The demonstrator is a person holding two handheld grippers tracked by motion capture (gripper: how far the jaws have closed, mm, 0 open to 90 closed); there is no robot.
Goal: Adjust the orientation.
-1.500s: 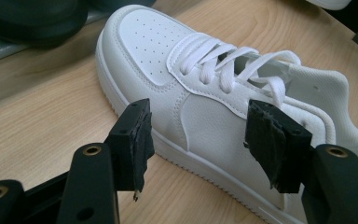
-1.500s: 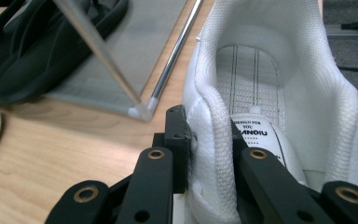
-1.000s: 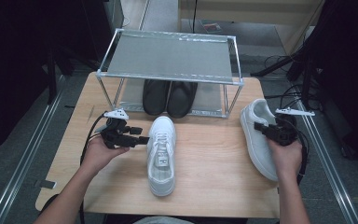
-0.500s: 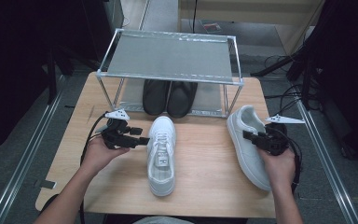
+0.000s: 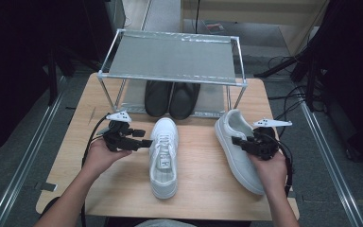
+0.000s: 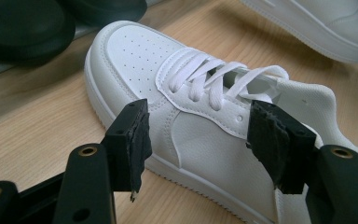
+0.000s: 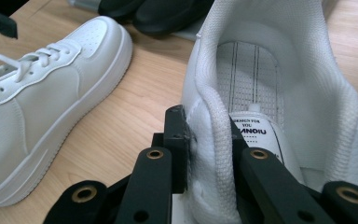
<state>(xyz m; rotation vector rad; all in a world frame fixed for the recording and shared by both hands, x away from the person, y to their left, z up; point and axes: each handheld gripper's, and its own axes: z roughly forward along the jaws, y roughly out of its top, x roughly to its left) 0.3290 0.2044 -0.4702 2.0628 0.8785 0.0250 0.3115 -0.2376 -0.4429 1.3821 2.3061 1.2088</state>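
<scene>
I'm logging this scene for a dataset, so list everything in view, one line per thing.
White sneaker at centre: 1, white, on the table in front of the rack, toe toward the rack.
White sneaker at right: 1, white, on the table's right part, its collar pinched by the right tool.
Black shoes: 2, black, side by side on the rack's lower shelf.
Rack: 1, metal frame with grey mesh top, at the far side of the table.
Table: 1, light wood.
Left tool: 1, black, jaws open beside the centre sneaker.
Right tool: 1, black, shut on the right sneaker's collar.
Hands: 2, one on each tool.
</scene>
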